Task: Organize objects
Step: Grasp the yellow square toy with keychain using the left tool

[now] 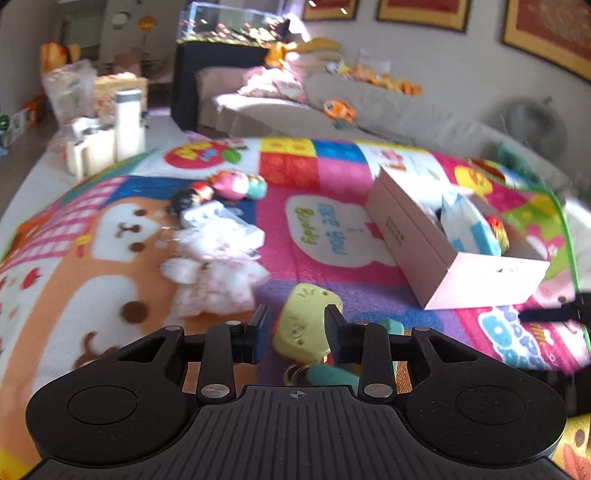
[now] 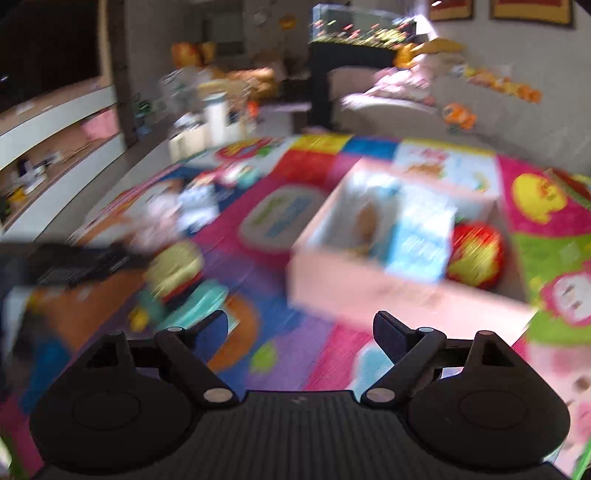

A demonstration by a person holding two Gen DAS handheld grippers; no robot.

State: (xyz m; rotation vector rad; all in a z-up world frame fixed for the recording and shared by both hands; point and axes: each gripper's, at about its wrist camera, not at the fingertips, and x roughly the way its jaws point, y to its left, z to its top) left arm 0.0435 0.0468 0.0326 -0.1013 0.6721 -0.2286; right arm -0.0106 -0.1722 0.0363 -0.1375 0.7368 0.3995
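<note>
My left gripper [image 1: 297, 334] clamps the yellow toy [image 1: 306, 321], bottom centre, mid-carry. My right gripper [image 2: 299, 332] gapes empty. Next, I judge: swing the toy to the pink box [image 1: 436, 258], right of frame, and release.

Fish tank [image 1: 231, 24] on dark stand beyond mat's far edge; beige sofa [image 1: 369, 107] alongside; framed pictures [image 1: 424, 13] on wall.

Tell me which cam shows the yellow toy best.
Left wrist: the yellow toy sits sharp and close between the left gripper fingers. The right wrist shows it only as a motion-blurred yellow smear at left.
</note>
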